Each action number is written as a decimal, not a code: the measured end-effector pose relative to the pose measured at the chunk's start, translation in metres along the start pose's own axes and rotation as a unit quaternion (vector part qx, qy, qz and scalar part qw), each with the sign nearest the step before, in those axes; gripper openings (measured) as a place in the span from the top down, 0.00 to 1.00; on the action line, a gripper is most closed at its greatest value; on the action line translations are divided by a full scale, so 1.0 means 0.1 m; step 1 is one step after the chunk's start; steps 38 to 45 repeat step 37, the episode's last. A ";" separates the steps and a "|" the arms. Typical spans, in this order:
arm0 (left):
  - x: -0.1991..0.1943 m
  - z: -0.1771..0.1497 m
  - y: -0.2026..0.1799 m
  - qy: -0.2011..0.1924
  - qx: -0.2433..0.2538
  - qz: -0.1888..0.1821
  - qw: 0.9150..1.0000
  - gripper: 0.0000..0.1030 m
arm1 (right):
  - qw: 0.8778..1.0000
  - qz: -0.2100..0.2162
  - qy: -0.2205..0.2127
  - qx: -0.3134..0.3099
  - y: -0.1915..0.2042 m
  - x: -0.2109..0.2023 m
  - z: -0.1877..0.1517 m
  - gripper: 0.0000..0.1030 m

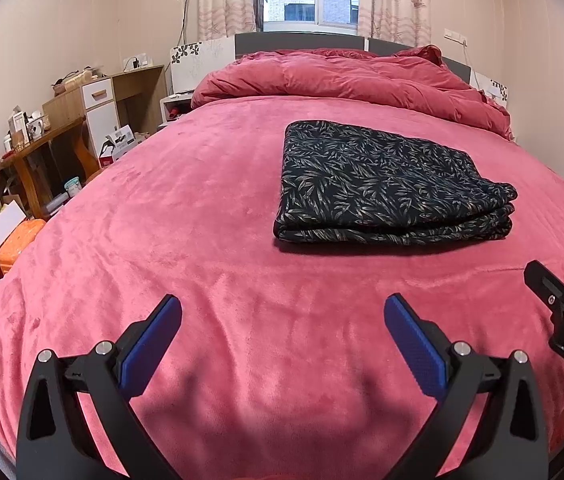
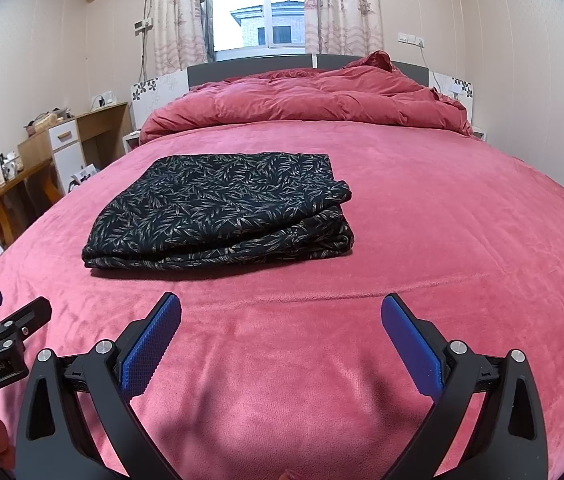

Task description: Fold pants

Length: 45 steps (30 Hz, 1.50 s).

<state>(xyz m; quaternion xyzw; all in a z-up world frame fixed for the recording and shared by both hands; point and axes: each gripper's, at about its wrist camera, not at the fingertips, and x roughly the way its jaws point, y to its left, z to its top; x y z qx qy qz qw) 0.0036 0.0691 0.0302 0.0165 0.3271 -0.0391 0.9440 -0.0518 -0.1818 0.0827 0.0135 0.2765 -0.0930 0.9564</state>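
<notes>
Left wrist view: folded pants (image 1: 389, 184) lie well ahead of both grippers' wide-apart, empty jaws.

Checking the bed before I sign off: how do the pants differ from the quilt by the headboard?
The pants are black with a leaf print; the quilt is plain red. The pants lie folded in a flat, squared stack mid-bed; the quilt sits bunched and rumpled. The pants are far smaller. Both rest on the pink blanket, untouched by either gripper.
</notes>
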 end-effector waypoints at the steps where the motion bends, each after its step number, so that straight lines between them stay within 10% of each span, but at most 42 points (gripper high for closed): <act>1: 0.00 0.00 0.00 0.000 0.001 0.001 1.000 0.02 | 1.000 0.000 0.000 0.000 0.00 0.00 0.00 0.04; 45: 0.22 -0.11 -0.11 0.050 0.008 -0.019 0.999 0.02 | 0.999 -0.005 0.039 0.002 -0.03 0.18 -0.04 0.04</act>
